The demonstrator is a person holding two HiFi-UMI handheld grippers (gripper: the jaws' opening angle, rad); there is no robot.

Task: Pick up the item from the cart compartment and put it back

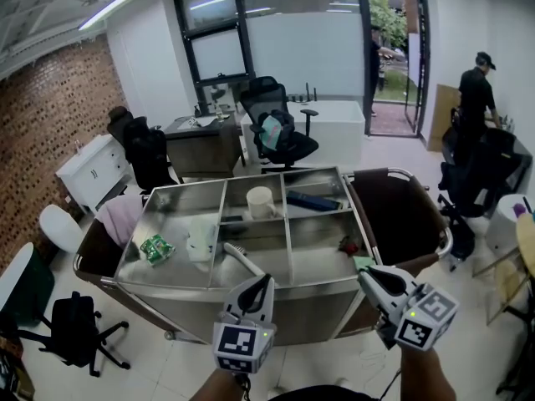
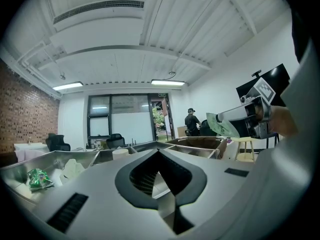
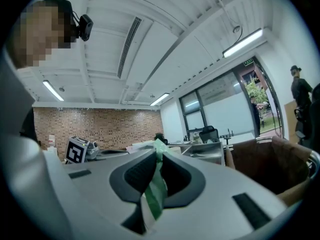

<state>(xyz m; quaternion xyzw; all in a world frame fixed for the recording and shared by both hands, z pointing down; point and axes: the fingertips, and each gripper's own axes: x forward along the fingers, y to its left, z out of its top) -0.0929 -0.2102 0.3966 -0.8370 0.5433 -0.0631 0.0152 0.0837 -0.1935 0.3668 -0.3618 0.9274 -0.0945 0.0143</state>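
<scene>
A steel cart [image 1: 251,281] with several open compartments stands in front of me. My right gripper [image 1: 367,271] is shut on a pale green packet [image 1: 363,262], held just above the cart's front right corner. Between the jaws in the right gripper view, the green-and-white packet [image 3: 154,194] hangs from my right gripper [image 3: 158,153]. My left gripper [image 1: 262,282] hovers over the cart's front rim, shut and with nothing in it. From the left gripper view, the left gripper [image 2: 159,153] points level over the cart, and the right gripper's packet [image 2: 220,125] shows at the right.
In the compartments lie a green snack bag [image 1: 156,248], a white crumpled thing [image 1: 201,236], a white cup [image 1: 260,201], a dark flat item [image 1: 313,200] and a small red item [image 1: 347,244]. A brown bag [image 1: 393,215] hangs at the cart's right end. Office chairs [image 1: 280,136] and a person [image 1: 476,90] are beyond.
</scene>
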